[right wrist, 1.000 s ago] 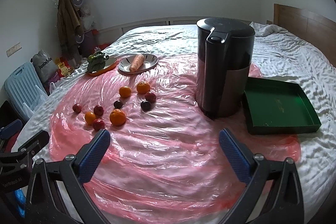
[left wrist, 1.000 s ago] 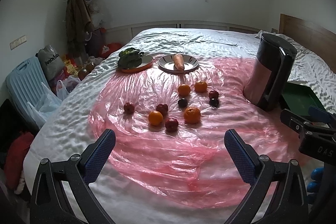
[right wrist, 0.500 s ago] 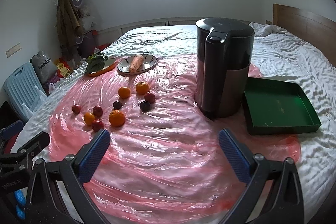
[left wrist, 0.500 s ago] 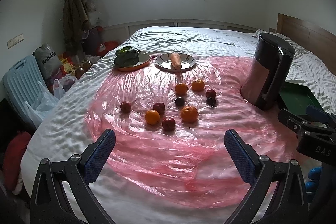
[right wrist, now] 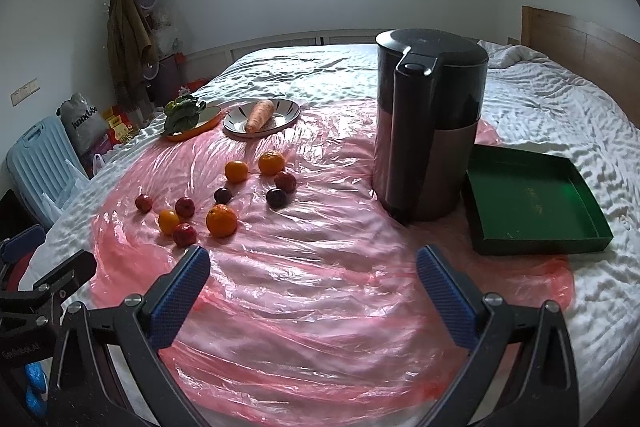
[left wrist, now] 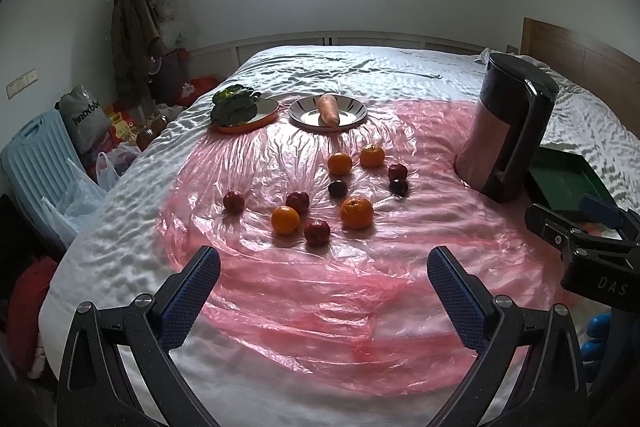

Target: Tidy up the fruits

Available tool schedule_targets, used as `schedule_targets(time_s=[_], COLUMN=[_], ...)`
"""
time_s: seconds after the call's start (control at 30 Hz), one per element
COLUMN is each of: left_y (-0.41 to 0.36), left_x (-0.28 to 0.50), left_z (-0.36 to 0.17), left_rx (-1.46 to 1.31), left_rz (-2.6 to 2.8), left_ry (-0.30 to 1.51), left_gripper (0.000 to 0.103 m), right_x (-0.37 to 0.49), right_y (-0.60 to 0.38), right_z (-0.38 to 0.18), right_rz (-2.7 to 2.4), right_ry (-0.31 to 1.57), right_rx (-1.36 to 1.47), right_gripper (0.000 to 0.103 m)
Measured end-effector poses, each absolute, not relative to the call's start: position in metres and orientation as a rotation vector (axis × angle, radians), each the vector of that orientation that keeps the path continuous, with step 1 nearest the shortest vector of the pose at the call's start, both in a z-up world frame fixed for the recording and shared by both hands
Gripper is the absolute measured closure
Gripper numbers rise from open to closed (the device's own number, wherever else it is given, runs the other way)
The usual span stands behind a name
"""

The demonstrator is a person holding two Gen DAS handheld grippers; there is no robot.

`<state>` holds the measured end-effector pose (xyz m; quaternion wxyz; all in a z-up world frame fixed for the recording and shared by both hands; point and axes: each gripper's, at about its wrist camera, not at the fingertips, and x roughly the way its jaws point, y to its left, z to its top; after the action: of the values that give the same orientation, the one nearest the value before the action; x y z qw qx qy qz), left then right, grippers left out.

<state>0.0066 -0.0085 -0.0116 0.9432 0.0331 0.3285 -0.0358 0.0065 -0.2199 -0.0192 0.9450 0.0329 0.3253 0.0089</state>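
Several oranges and dark red fruits lie loose on a pink plastic sheet (left wrist: 304, 279) spread over the bed. The largest orange (left wrist: 356, 212) (right wrist: 221, 220) sits nearest, with a red fruit (left wrist: 317, 232) (right wrist: 185, 234) beside it. An empty green tray (right wrist: 528, 199) (left wrist: 564, 183) rests at the right. My left gripper (left wrist: 324, 291) hovers open over the near part of the sheet, short of the fruit. My right gripper (right wrist: 312, 287) is open too, nothing between its fingers, to the right of the fruit.
A tall dark kettle (right wrist: 430, 131) (left wrist: 506, 123) stands between the fruit and the tray. At the back, a striped plate (left wrist: 327, 111) holds a carrot and an orange plate (left wrist: 250, 115) holds leafy greens. Bags and a blue board (left wrist: 36, 163) crowd the floor left of the bed.
Both views have shifted slightly, the scene drifting a little left and down in the frames. Both grippers stay open; no fruit has moved.
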Motion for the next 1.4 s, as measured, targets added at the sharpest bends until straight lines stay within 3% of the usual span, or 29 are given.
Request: schedule_targets(time_s=[0.83, 1.0, 1.17, 1.4], left_y=[0.060, 0.073, 0.067, 0.047], left_x=[0.046, 0.078, 0.112, 0.152], left_z=[-0.048, -0.059, -0.075, -0.096], left_rx=[-0.006, -0.045, -0.077, -0.088], left_rz=[0.038, 0.030, -0.009, -0.044], left_ry=[0.704, 0.715, 0.782, 0.897], left_gripper=[0.002, 0.007, 0.026, 0.038], right_x=[0.061, 0.098, 0.136, 0.181], right_y=[-0.179, -0.178, -0.175, -0.177], right_z=[-0.039, -0.051, -0.072, -0.104], right_rz=[0.244, 0.268, 0.287, 0.260], right_ry=[0.645, 0.678, 0.739, 0.880], right_rx=[-0.006, 0.014, 0.048, 0.098], right_gripper=[0.000, 0.000, 0.000, 0.000])
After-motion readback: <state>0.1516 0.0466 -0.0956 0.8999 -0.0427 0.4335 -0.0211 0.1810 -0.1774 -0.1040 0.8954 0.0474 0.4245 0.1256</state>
